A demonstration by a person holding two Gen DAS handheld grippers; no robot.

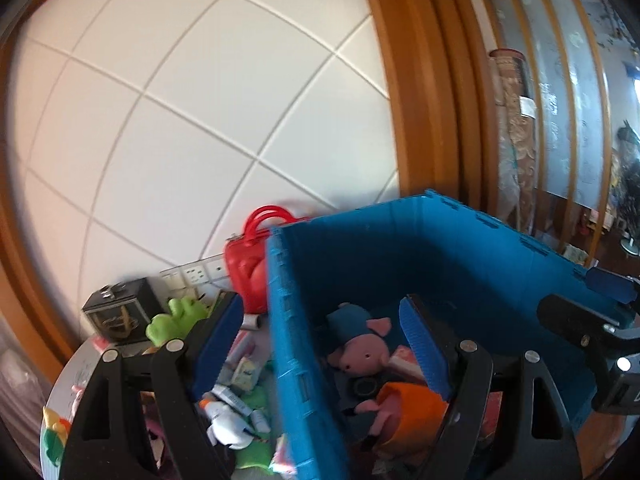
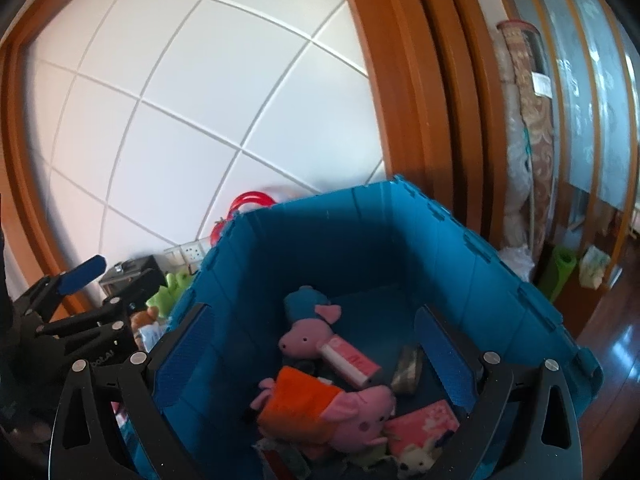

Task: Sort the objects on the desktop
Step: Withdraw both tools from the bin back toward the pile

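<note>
Left wrist view gives us what the right one hides: the counter [image 1: 76, 364] to the left of the blue crate [image 1: 472, 248], littered with small tubes [image 1: 240, 396], a green plush [image 1: 176, 318], a red handbag [image 1: 250, 264] at 11 o'clock against the tiled wall [image 1: 180, 100], and a dark box [image 1: 116, 312] at 9 o'clock. Our left tool [image 1: 322, 356] straddles the crate's near wall, 1 finger outside over the clutter, the other inside; its fingers are spread wide and hold nothing. The right tool [image 1: 592, 312] shows at 3 o'clock above the crate's far rim.

The right wrist view looks straight down into the crate [image 2: 400, 240] and shows us the full contents: a pig in blue [image 2: 306, 326] toward 12 o'clock, a pig in orange [image 2: 320, 408] at 6 o'clock, a pink tube [image 2: 350, 360] between them, a pink box [image 2: 424, 426] at 5 o'clock, and a small white plush [image 2: 414, 460] at the bottom edge. The right tool [image 2: 316, 356] hangs over the crate, fingers released and far apart, both inside the walls, gripping nothing. The left tool [image 2: 96, 284] appears at 9 o'clock, tilted, just outside the crate's left wall.
</note>
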